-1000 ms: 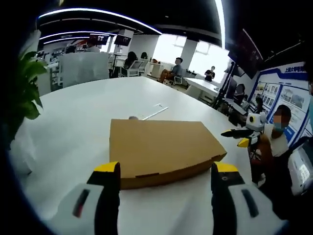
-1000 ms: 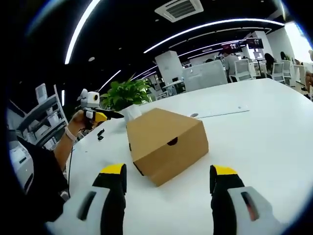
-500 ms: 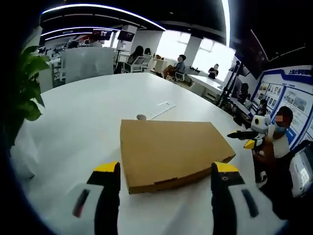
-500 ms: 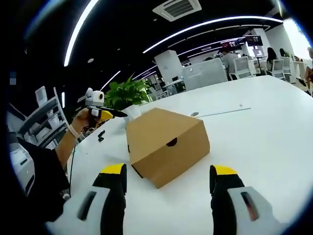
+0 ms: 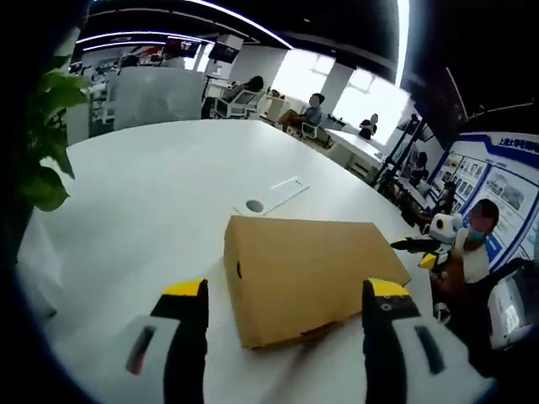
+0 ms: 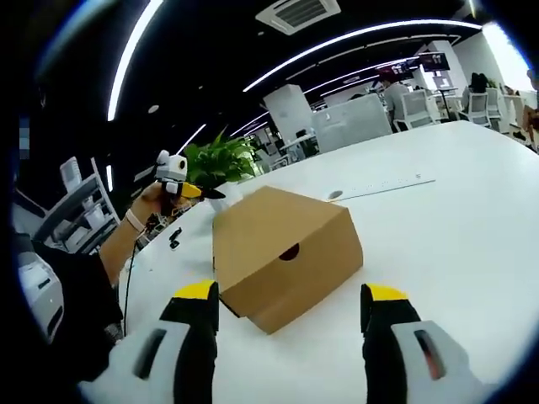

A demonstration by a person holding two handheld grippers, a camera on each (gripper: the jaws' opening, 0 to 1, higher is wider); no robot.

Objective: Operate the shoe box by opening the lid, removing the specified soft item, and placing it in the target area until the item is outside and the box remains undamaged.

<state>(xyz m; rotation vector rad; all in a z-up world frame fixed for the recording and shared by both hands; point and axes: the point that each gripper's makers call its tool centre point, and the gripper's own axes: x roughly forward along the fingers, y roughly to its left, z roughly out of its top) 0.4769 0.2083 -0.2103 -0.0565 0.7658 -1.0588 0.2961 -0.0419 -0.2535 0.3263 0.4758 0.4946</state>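
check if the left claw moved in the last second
Yes. In the right gripper view the left claw has shifted right, closer to the plant and the shoe box.

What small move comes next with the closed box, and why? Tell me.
Probably bring the left gripper forward to the near edge of the lid. The brown cardboard shoe box sits shut on the white table, both grippers are open with nothing held, and the right gripper faces the end with the finger hole.
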